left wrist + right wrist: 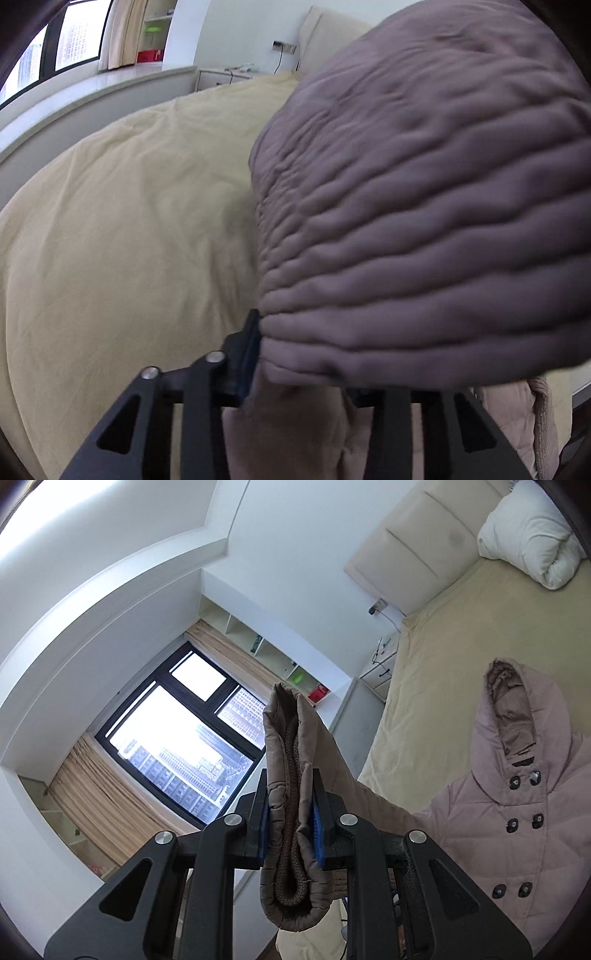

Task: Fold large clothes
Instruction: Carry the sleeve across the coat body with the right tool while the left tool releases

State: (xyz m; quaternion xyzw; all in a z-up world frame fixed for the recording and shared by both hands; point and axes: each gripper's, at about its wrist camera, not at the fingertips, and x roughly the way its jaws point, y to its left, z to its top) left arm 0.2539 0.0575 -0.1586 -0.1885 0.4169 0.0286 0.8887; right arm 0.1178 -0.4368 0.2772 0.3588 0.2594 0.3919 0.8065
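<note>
A mauve quilted hooded coat (517,812) with dark buttons lies front up on the cream bed cover (443,646). Its sleeve cuff (290,738), with a knitted brown lining, is raised off the bed, and my right gripper (290,779) is shut on it between the blue pads. In the left wrist view a bunched, wrinkled part of the coat (424,203) fills the right side. My left gripper (303,354) is shut on its lower edge. One blue pad (251,347) presses the fabric; the other finger is hidden under the cloth.
A white pillow (532,531) leans on the padded headboard (417,535). Beside the bed stands a white nightstand (380,675) with cables. Beyond it are a large window (177,738), curtains and wall shelves. A low white ledge (92,96) runs along the bed's far side.
</note>
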